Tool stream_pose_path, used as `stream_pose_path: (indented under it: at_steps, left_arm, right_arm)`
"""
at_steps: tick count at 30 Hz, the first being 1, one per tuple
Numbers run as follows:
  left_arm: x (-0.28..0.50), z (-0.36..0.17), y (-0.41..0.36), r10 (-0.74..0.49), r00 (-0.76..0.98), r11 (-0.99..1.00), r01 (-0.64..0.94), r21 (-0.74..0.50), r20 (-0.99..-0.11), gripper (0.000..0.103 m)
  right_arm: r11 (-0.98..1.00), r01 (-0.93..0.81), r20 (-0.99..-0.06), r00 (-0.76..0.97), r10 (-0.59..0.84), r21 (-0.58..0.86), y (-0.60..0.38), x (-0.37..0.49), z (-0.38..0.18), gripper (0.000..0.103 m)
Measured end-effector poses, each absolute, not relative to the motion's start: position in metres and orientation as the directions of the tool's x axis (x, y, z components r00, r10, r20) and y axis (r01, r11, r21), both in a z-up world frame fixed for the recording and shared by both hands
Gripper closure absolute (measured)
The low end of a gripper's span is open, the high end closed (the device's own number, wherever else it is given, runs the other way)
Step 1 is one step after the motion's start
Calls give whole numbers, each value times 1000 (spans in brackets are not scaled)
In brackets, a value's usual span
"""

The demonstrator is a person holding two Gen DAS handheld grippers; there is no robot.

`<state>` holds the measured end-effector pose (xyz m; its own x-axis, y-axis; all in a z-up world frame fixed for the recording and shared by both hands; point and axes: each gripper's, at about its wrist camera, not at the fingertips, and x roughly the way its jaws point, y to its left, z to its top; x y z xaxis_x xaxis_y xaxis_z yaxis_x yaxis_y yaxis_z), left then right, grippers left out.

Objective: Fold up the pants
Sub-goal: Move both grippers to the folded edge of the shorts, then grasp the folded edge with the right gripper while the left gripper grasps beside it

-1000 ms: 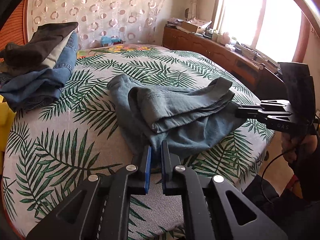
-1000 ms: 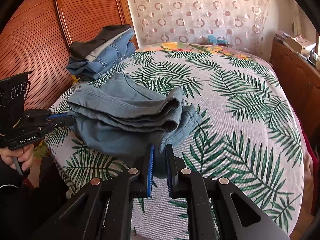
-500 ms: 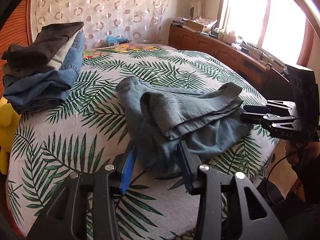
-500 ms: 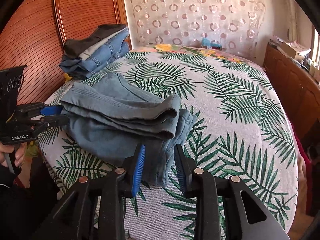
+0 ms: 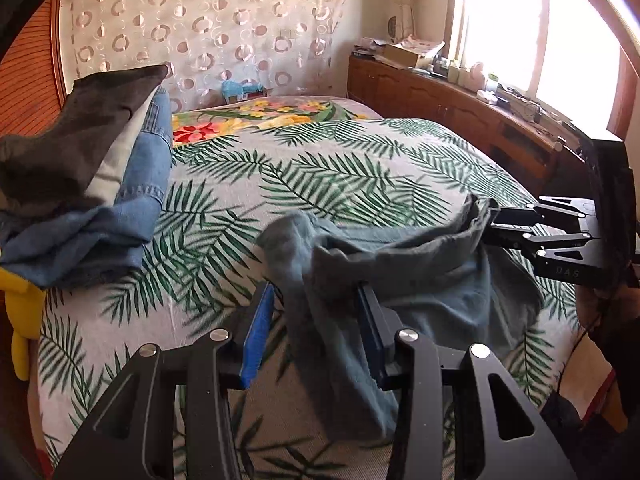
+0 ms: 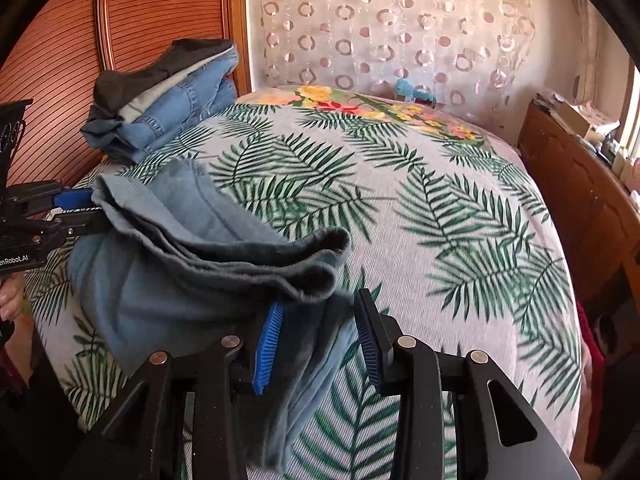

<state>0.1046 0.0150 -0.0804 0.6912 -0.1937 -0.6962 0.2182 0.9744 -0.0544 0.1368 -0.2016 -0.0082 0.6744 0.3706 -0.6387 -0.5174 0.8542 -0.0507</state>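
Pants (image 5: 420,280) bunched at near edge of bed (image 5: 320,168), long axis running between my two grippers. Left gripper (image 5: 316,320) and right gripper (image 6: 320,336) both spread wide, fabric draped between fingers, nothing clamped. Left end nearer left, right end nearer right

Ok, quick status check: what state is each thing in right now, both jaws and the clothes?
Left gripper: jaws open, cloth hanging between them, not clamped.
Right gripper: jaws open, cloth draped between them, not clamped.
Grey-blue pants: partly folded, bunched in layers at the near edge of the bed, some cloth lifted off it.
Pile of clothes: stacked at the far corner by the headboard, untouched.
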Motion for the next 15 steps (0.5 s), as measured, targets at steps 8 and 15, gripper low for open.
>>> stream_pose_path:
  at_steps: [8, 15]
  left_arm:
    - [129, -86, 21, -175, 681, 980, 189, -59, -711, 60]
    - [131, -88, 20, -238, 681, 968, 222, -115, -692, 70]
  right_arm:
    - [878, -479, -627, 679, 383, 17, -207, 164, -7, 65]
    - [848, -519, -638, 619, 458, 104, -210, 176, -16, 71]
